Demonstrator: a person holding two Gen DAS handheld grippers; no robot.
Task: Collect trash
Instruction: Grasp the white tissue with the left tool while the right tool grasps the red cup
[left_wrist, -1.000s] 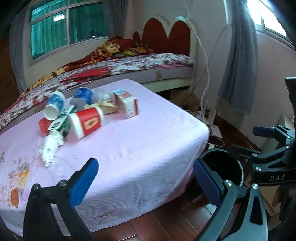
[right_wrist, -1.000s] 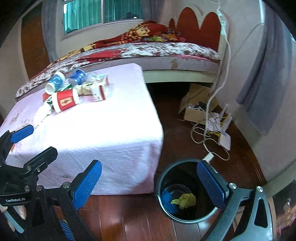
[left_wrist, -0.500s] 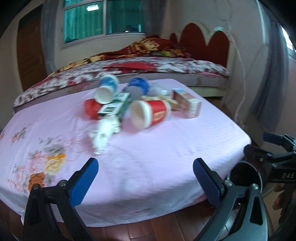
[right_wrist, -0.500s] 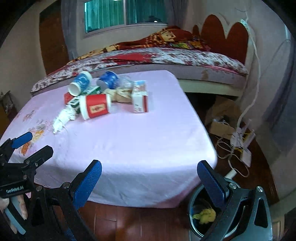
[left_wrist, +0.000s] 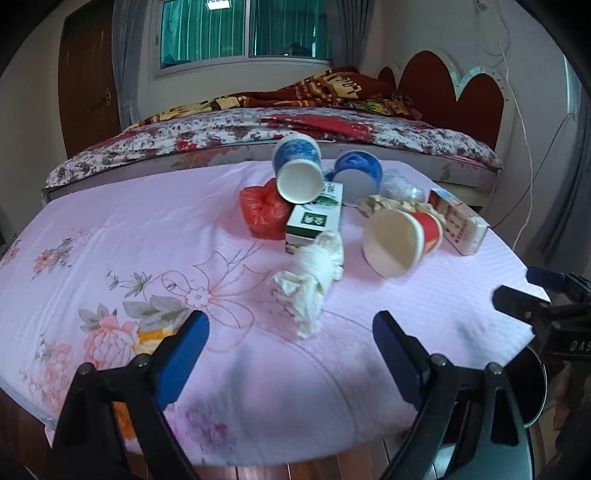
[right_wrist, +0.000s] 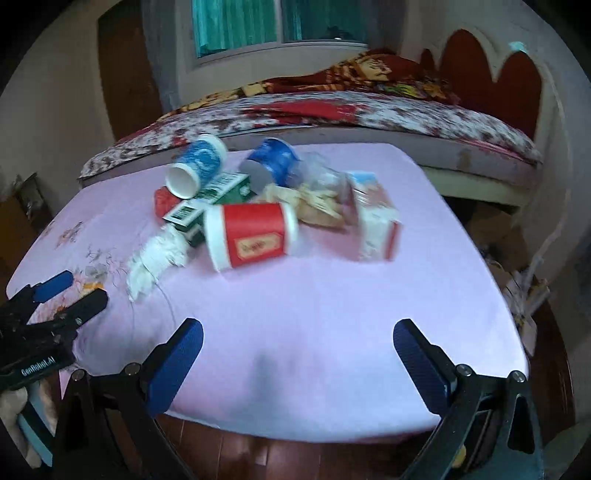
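Trash lies in one loose heap on the far half of the bench (left_wrist: 110, 236), which is draped in a pink flowered cloth: a red paper cup (left_wrist: 400, 242) on its side, two blue cups (left_wrist: 297, 168), a green and white carton (left_wrist: 314, 218), a red plastic bag (left_wrist: 262, 210), a crumpled white tissue (left_wrist: 312, 280) nearest the near edge, a red and white carton (left_wrist: 458, 225), and some clear wrap and scraps behind.

The left gripper (left_wrist: 291, 350) hangs above the near part of the cloth, short of the tissue. Its fingers (left_wrist: 184, 347) have just been closing a little yet stand wide apart, with nothing between them. The right gripper (right_wrist: 295, 354) is likewise spread wide and empty, over bare cloth in front of the red cup.

Every piece in sight sits unpicked, so judging from this the bulk of the collecting remains. A dark bin rim (left_wrist: 535, 380) shows at the bench's right corner; its contents cannot be seen. The tissue looks the likeliest first pick for the left.
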